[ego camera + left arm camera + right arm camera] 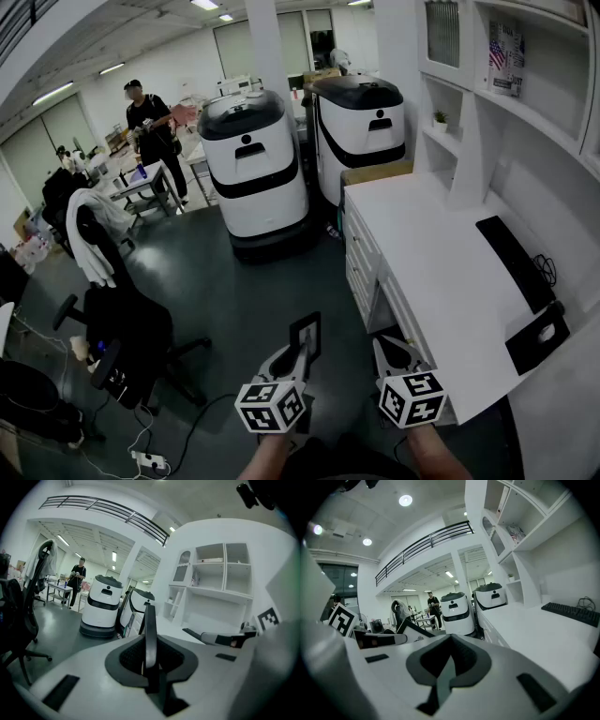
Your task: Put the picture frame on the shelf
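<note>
- Here, the left gripper's (292, 364) dark ribbed pads (133, 656) are clamped on the lower edge of the picture frame (306, 339). Along the jaws, the frame shows edge-on as a thin black bar standing upright.
- The right gripper (394, 352) has its jaws closed together with nothing between them. It is held level with the left one, just beside it on the desk side.
- The frame has a black border round a pale inner panel. From the right gripper view, one corner shows with a small dark motif on the white mount.
- The frame is over the dark floor (216, 281), near the drawer front (361, 253) of the white desk (441, 272) and well apart from the shelf unit (539, 112).
- The desk top is mostly bare. A black keyboard (511, 258) lies along the wall side, and a mouse on a dark pad (536, 337) sits at the near end.
- On the shelves, a small plant (439, 119) stands in a low narrow bay and a flag-printed item (506, 56) in an upper bay.
- An office chair (127, 333) bounds the floor on the left. Two white machines (258, 173) stand ahead, with a person (150, 127) beyond them.
</note>
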Available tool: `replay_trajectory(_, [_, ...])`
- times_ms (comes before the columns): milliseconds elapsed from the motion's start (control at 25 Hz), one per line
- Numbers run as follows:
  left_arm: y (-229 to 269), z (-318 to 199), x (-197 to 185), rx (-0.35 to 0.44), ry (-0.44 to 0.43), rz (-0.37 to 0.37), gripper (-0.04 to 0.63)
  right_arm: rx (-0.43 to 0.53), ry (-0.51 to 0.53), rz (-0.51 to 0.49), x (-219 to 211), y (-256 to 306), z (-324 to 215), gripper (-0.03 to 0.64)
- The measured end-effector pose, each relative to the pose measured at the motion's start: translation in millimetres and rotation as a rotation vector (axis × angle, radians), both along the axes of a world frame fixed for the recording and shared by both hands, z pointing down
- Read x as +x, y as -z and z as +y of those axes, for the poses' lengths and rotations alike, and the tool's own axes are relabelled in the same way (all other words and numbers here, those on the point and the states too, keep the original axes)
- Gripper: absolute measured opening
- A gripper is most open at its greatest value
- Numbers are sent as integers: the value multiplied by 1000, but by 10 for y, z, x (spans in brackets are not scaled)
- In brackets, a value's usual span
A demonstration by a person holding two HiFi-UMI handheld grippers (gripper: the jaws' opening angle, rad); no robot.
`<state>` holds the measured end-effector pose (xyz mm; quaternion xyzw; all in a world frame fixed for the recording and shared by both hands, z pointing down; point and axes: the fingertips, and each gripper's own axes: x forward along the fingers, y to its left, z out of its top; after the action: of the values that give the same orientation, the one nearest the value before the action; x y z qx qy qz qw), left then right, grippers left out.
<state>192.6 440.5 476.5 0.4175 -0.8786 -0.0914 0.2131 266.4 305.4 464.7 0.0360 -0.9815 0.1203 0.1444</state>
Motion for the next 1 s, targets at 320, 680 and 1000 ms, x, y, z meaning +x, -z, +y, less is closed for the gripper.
replay_trajectory(320, [-58, 72, 30, 28, 10, 52, 58, -33, 16, -15, 15, -25, 75, 0])
replay_trajectory(680, [-109, 192, 7, 101, 62, 137, 60, -51, 25, -26, 79, -24, 69, 2])
replay_trajectory(1000, [-113, 189, -125, 255, 114, 273, 58, -83, 27, -15, 50, -108, -9, 8])
